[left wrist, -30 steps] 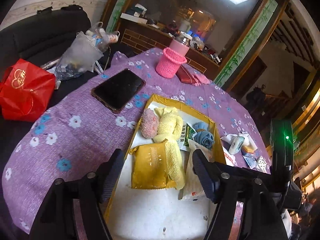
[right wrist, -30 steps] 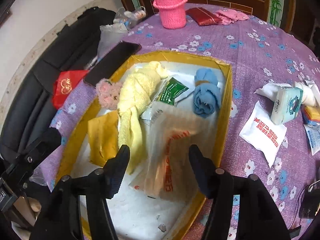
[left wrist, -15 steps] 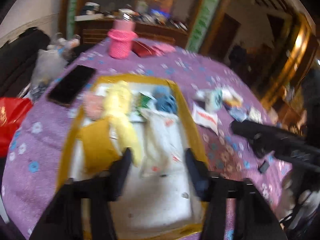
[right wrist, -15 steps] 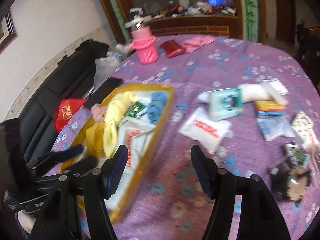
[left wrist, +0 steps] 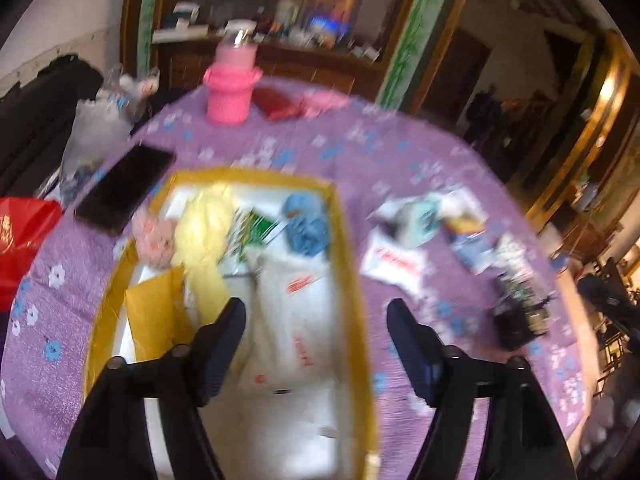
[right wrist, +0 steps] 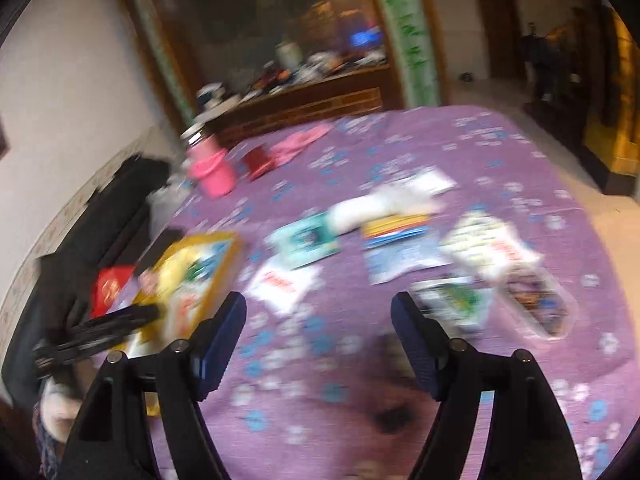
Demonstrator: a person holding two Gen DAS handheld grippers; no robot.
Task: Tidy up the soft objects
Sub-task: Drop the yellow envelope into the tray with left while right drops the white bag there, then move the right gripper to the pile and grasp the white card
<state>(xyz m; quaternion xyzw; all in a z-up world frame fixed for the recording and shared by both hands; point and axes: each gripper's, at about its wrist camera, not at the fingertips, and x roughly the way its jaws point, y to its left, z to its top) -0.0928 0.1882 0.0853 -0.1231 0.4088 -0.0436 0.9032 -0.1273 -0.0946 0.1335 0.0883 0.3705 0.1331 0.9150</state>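
My left gripper (left wrist: 316,330) hangs over the near end of the yellow-rimmed tray (left wrist: 347,248), its fingers (left wrist: 224,344) spreading wider with nothing pinched between them. Below the gap lies the white plastic bag with red print (left wrist: 296,304), flat in the tray. Beyond it I see the blue rolled cloth (left wrist: 306,226) at the far right corner, a green-and-white packet (left wrist: 256,228) beside it, the pale yellow towel (left wrist: 200,232) running down the middle, a pink fluffy piece (left wrist: 154,236) on the left, and a mustard-yellow pouch (left wrist: 154,316) nearer me. A black phone (left wrist: 126,186) rests on the purple flowered tabletop (left wrist: 328,152) just left of the tray, with a pink knitted cup holder (left wrist: 230,94) at the far edge.

My right gripper (right wrist: 318,330) is out over bare cloth, fingers (right wrist: 416,340) opening too, empty. Ahead of it, all blurred, sit the loose soft things: a white packet with red lettering (right wrist: 282,282), a teal tissue pack (right wrist: 306,242), a white roll (right wrist: 360,210), a blue-and-yellow pack (right wrist: 396,230) and a few more packets to the right that I can't make out. The tray is off to the left in this view.
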